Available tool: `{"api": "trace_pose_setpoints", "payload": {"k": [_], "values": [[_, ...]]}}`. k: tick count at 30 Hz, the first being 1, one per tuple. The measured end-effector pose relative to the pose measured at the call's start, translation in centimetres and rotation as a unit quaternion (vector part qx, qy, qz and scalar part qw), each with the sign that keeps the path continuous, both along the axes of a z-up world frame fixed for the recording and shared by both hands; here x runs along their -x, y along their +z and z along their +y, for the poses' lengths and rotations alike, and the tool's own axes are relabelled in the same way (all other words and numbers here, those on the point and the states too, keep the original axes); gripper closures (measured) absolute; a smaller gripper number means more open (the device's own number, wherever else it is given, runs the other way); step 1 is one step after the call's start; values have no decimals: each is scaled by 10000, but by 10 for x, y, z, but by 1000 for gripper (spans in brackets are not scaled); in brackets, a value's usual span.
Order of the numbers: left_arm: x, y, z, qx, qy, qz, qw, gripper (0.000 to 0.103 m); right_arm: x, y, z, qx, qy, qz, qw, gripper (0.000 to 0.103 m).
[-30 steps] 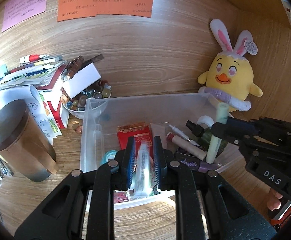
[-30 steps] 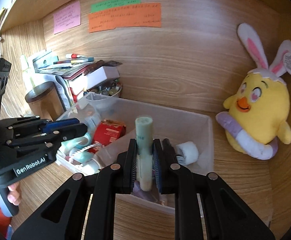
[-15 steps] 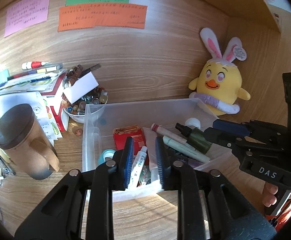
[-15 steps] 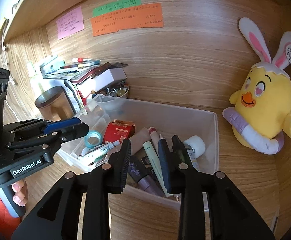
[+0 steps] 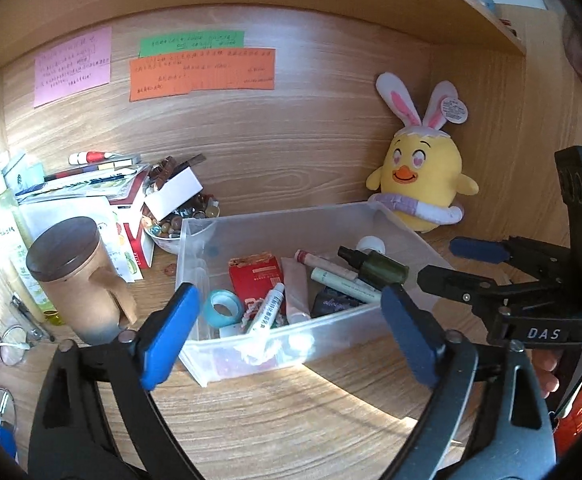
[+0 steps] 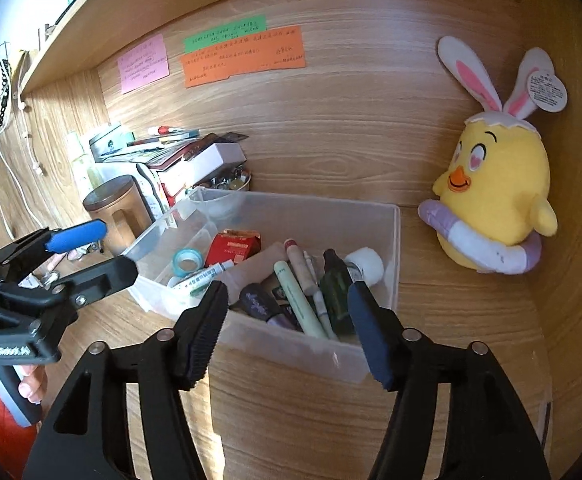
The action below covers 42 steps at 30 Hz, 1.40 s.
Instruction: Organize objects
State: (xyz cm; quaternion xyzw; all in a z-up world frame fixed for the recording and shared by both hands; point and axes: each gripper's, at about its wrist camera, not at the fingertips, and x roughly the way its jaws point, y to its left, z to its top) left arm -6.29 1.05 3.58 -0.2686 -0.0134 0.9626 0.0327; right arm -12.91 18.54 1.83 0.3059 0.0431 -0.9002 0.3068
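A clear plastic bin [image 5: 291, 354] [image 6: 291, 350] sits on the wooden desk. In it lie a white tube [image 5: 265, 314] [image 6: 203, 278], a pale green tube [image 5: 343, 285] [image 6: 297, 300], a red box [image 5: 255, 276], a blue tape roll [image 5: 223, 308] and a dark green spray bottle [image 5: 379, 268]. My left gripper [image 5: 289, 300] [image 6: 103, 252] hangs in front of the bin's near left corner; its jaws are opening and hold nothing. My right gripper [image 6: 287, 296] [image 5: 441, 262] is before the bin's right end, its jaws also opening and empty.
A yellow plush chick [image 5: 423, 184] [image 6: 499, 192] leans in the back right corner. Left of the bin stand a brown lidded mug [image 5: 75, 280], a bowl of small items [image 5: 179, 220] and a pile of books and boxes [image 5: 91, 184]. Glasses [image 5: 15, 340] lie at the near left.
Both grippers let go: the left dropped the white tube, the right the pale green tube, and both tubes now lie in the bin. Both grippers drew back and spread wide.
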Motion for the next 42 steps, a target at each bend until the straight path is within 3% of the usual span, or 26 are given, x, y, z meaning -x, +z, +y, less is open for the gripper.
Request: {"api": "trace_pose_setpoints", "payload": {"k": [3,15,42], "values": [[-5,-2,4,-2,-37,-5,10000,6,-8,-1,5,27,-70,113,9999,22],[-12,-14,4,-304,-30,-142,9994,6,-27,-7,10,-1,-22,113,9999,20],[-15,-16,3,-344,74,-188,9992,5,-27,-10,12,78,-18,13,10000,18]]}}
